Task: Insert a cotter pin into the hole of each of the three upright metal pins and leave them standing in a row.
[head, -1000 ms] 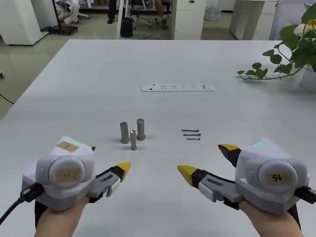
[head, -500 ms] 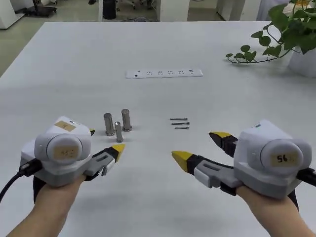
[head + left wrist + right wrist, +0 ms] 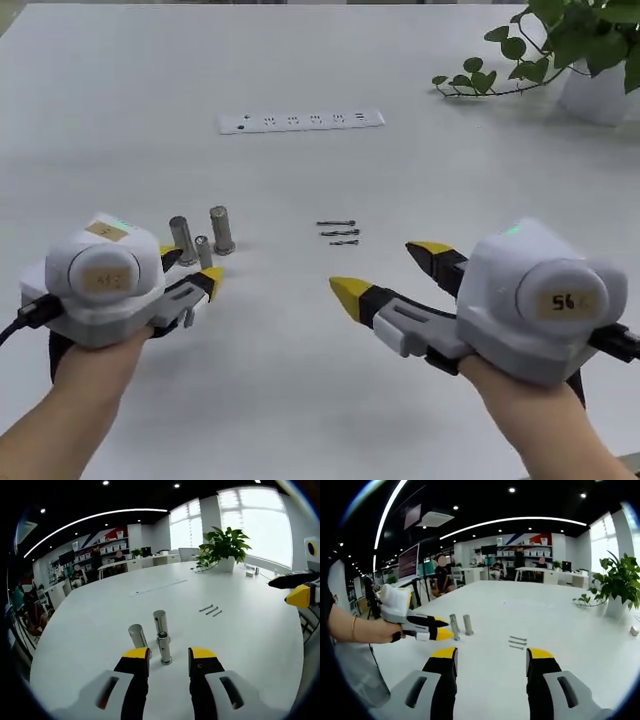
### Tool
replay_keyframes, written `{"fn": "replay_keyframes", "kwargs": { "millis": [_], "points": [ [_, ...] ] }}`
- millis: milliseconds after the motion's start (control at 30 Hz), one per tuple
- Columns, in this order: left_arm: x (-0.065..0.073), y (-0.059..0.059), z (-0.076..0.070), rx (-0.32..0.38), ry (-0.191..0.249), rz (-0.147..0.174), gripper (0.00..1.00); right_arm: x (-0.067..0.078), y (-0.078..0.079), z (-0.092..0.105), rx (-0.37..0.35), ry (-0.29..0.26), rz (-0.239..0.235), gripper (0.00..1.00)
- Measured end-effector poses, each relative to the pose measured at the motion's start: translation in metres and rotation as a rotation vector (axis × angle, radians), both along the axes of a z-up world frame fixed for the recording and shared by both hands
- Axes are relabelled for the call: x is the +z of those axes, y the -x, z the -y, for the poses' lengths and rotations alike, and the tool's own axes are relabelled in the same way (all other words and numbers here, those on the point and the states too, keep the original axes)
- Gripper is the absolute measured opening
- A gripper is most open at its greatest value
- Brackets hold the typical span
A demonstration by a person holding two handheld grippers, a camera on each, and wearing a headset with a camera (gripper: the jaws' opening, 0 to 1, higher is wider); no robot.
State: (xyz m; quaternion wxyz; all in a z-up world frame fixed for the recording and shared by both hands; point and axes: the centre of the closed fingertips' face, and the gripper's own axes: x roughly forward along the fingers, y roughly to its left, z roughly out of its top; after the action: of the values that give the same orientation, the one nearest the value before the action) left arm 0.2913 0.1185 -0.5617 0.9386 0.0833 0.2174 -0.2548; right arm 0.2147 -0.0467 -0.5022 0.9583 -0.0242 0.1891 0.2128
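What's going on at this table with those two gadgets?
A person holds a gripper in each hand over a white table. The left gripper, open, hovers just short of three upright metal pins. The right gripper, open, points toward three cotter pins lying apart from them. Nothing is held.

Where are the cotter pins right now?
In the head view, the three cotter pins lie mid-table, right of the metal pins, ahead of the right gripper.

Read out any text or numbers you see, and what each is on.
"56": round sticker on the back of the right tool.
Too blurred to read: tan label on the left tool.
Too small to read: markings on the power strip.
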Motion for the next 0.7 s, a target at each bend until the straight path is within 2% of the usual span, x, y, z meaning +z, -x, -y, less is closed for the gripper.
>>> {"fn": "replay_keyframes", "kwargs": {
  "millis": [67, 200, 433, 700],
  "points": [
    [0.000, -0.005, 0.003, -0.012, 0.018, 0.007, 0.25, -0.002, -0.001, -0.001, -0.002, 0.002, -0.001, 0.51],
    [-0.004, -0.010, 0.006, -0.030, 0.016, 0.010, 0.21, -0.008, -0.001, -0.003, -0.003, 0.011, -0.008, 0.50],
    [-0.014, -0.014, 0.010, -0.052, 0.019, -0.004, 0.16, -0.016, 0.002, -0.002, -0.010, 0.015, -0.032, 0.49],
    [-0.019, -0.017, 0.012, -0.055, 0.015, -0.014, 0.09, -0.016, 0.001, -0.001, -0.017, 0.017, -0.030, 0.49]
  ]
}}
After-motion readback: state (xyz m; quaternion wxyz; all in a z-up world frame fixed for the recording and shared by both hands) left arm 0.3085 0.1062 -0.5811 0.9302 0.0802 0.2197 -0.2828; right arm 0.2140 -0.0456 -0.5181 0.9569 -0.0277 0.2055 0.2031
